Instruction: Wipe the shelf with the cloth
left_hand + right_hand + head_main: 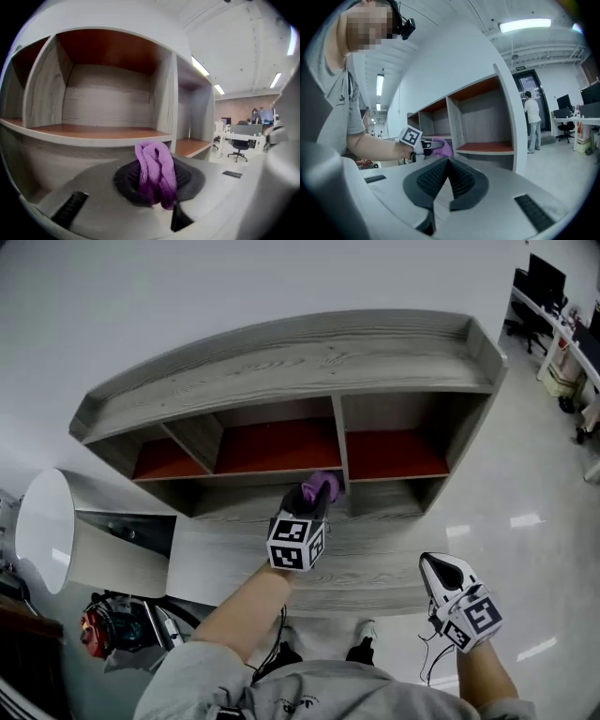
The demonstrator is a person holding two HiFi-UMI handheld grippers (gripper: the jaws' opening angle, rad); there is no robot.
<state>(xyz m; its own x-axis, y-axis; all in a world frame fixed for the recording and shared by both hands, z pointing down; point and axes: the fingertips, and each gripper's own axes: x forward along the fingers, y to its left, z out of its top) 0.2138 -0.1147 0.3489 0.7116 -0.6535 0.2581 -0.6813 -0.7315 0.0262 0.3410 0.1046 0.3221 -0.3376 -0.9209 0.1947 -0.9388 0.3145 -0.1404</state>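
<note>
A grey wooden shelf unit (pixel 281 362) with red-brown compartment floors stands before me. My left gripper (pixel 314 501) is shut on a bunched purple cloth (pixel 322 487), held at the front edge of the middle compartment, close to the upright divider. In the left gripper view the cloth (pixel 154 164) bulges up out of the shut jaws, and the middle compartment's board (pixel 93 131) lies just beyond. My right gripper (pixel 441 570) hangs low at the right, away from the shelf, jaws shut with nothing in them. From the right gripper view, the left gripper (pixel 426 146) and cloth (pixel 443 148) show at the shelf.
A white round-ended object (pixel 42 526) and a red item (pixel 98 629) sit at the lower left. Office desks and chairs (pixel 553 324) stand at the far right on the glossy floor. A person (pixel 532 119) stands by a doorway beyond the shelf.
</note>
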